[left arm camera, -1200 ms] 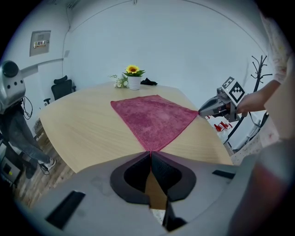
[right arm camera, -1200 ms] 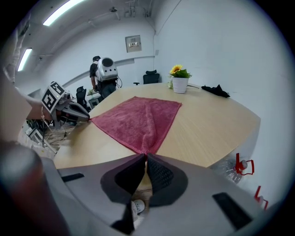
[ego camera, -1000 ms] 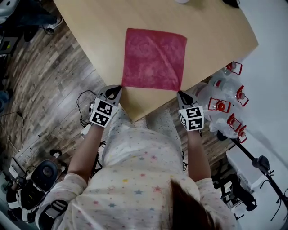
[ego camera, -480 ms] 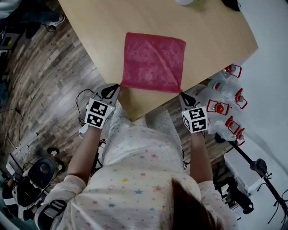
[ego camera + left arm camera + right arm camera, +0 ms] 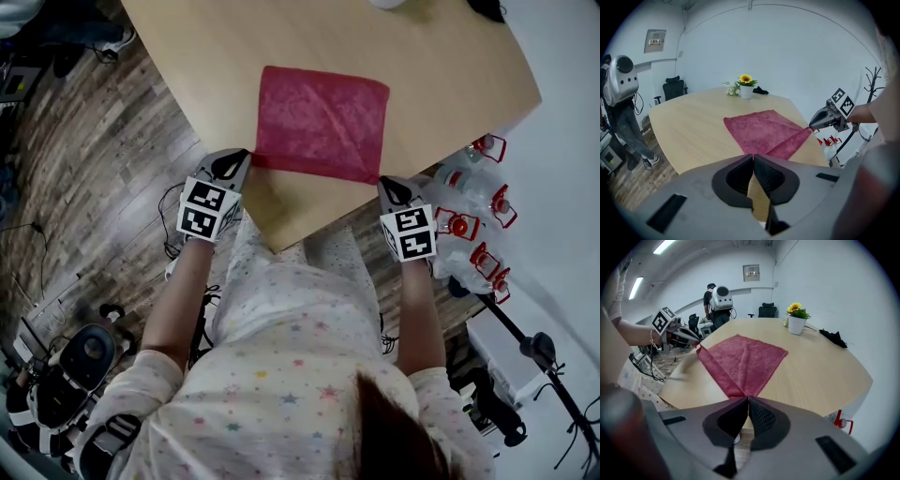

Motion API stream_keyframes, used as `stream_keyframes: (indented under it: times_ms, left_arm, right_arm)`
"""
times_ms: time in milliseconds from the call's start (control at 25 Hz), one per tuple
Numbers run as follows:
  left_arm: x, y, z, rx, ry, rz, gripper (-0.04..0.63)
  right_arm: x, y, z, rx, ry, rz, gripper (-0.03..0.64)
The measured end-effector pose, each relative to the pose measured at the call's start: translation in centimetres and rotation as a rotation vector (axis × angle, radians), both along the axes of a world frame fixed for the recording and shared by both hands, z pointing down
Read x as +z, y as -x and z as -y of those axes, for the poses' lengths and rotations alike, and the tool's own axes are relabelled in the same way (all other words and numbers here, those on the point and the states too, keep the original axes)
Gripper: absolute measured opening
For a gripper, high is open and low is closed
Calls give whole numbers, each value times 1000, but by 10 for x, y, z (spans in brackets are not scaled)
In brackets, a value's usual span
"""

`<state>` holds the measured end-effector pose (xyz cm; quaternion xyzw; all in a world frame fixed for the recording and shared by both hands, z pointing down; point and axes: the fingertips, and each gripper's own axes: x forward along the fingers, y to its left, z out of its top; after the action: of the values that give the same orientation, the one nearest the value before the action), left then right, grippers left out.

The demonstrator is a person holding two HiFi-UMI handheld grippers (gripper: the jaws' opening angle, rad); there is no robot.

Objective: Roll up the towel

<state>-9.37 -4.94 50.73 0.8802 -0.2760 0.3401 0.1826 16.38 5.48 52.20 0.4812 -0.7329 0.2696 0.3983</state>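
A red towel (image 5: 323, 120) lies spread on the light wooden table (image 5: 281, 37), its near edge lifted off the surface and folded slightly up. My left gripper (image 5: 246, 157) is shut on the towel's near left corner, and my right gripper (image 5: 380, 181) is shut on its near right corner. In the left gripper view the towel (image 5: 764, 133) runs from the closed jaws across to the right gripper (image 5: 812, 125). In the right gripper view the towel (image 5: 740, 359) stretches from the jaws to the left gripper (image 5: 697, 344).
A white pot with a sunflower (image 5: 746, 86) and a dark object (image 5: 833, 337) sit at the table's far side. Clear bottles with red caps (image 5: 473, 225) stand on the floor to the right. A person with a white backpack (image 5: 717, 303) stands beyond the table.
Both grippers have moved up and forward over the table edge with the towel's near corners. The towel's near edge has risen and shifted toward the far side, so the flat part looks shorter.
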Motion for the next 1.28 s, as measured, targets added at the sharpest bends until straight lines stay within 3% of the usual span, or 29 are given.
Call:
stream_keyframes:
  times_ms: [440,560,680,800,960,1280]
  left_arm:
    - [33,6,13,-62,53,46,29]
    - [24,15,16,-105,23,21,98]
    - [6,17,16,-80,-59,22,106]
    - [-6,9,7,-29,-89,-8,106]
    - [-5,-6,-18,40,-55,-26,106]
    - [26,-16,-41,22,27,19,147]
  right_arm:
    - [14,-6,21,4,-27,-67,28]
    - [4,-12,19,54,-60,-31,52]
    - [-11,-11,15,79,-94,26,54]
    - [-20,-1,10,58,-111,73,54]
    - [-12,11,-1,21,-82,63,56]
    - [10,16,-10,-24,-73,-36,89]
